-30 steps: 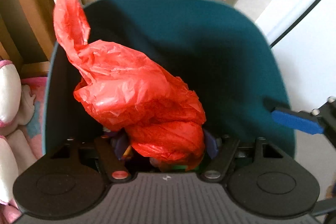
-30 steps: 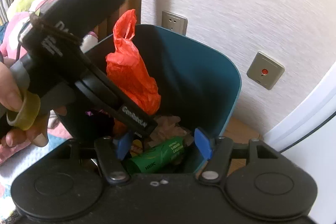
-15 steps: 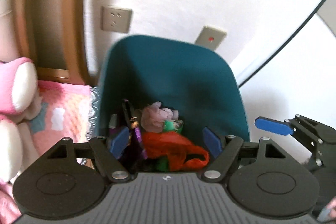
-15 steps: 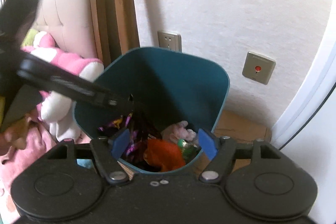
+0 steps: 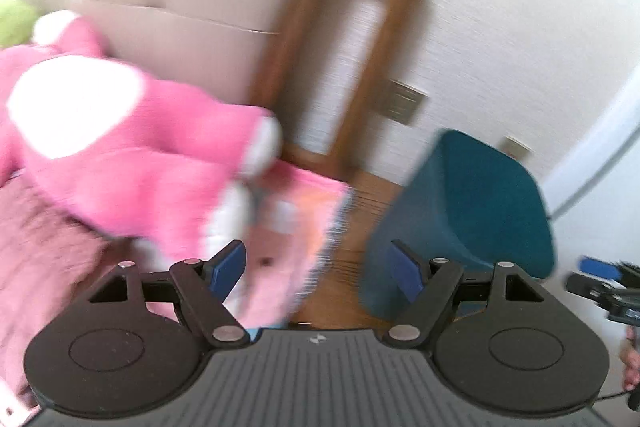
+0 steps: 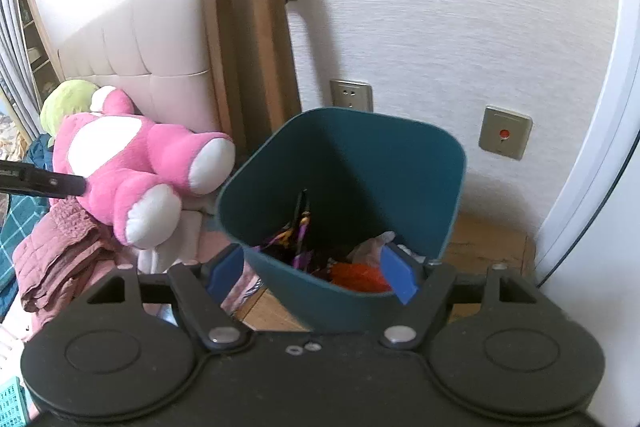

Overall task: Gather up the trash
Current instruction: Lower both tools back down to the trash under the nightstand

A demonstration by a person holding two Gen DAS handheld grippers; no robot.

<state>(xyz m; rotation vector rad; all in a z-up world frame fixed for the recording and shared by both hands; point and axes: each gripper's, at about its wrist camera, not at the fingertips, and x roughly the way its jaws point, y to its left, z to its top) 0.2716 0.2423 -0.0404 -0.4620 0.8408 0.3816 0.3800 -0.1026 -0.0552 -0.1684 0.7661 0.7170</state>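
Since a second ago the left gripper [image 5: 318, 265] has let go of the red plastic bag [image 6: 358, 275] and swung away from the bin toward the bed; its blue pads stand wide apart with nothing between them, over a pink patterned blanket [image 5: 280, 227] and a strip of wooden floor [image 5: 340, 255]. This view is blurred. The right gripper [image 6: 312, 273] hovers at the near rim of the teal trash bin [image 6: 436, 167], jaws opening, empty. The red plastic bag now lies inside the bin among purple wrappers [image 6: 298, 239] and a crumpled tissue [image 6: 370, 245]. Left of the bin a pink plush toy [image 6: 132, 163] rests on the bed against the padded headboard [image 6: 160, 67], a folded mauve cloth [image 6: 60, 251] below it. Behind the bin, on the white wall, sit a socket [image 6: 351, 95] and a switch with a red dot [image 6: 505, 133].
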